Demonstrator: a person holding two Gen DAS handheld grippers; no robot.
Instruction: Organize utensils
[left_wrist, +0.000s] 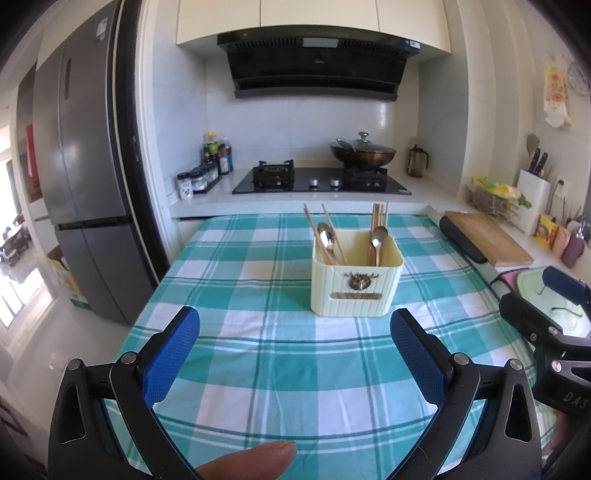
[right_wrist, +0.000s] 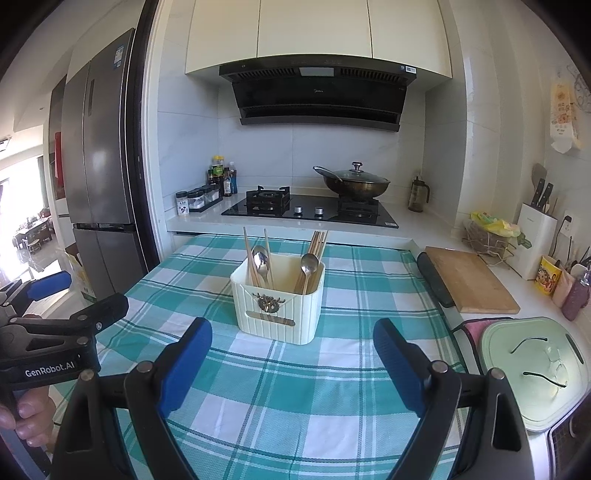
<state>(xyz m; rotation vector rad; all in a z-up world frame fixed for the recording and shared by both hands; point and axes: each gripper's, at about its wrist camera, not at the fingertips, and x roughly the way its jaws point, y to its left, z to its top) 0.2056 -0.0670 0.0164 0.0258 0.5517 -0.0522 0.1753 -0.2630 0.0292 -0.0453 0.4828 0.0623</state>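
Note:
A cream ribbed utensil holder (left_wrist: 356, 284) (right_wrist: 277, 308) stands on the teal checked tablecloth (left_wrist: 258, 369) (right_wrist: 295, 398). Two metal spoons (left_wrist: 327, 236) (right_wrist: 309, 264) and several wooden chopsticks (left_wrist: 378, 218) (right_wrist: 318, 240) stand in it. My left gripper (left_wrist: 295, 325) is open over the cloth, well short of the holder, with nothing between its blue pads (left_wrist: 173, 354). My right gripper (right_wrist: 291, 339) is open too, just in front of the holder, and holds nothing. Each gripper shows at the edge of the other's view.
A gas hob (right_wrist: 310, 212) with a lidded wok (right_wrist: 356, 182) lies behind the table. Bottles and jars (right_wrist: 207, 192) stand at back left, a fridge (right_wrist: 99, 177) further left. A wooden cutting board (right_wrist: 472, 280), a knife block (right_wrist: 535, 240) and a pale green lid (right_wrist: 532, 373) line the right counter.

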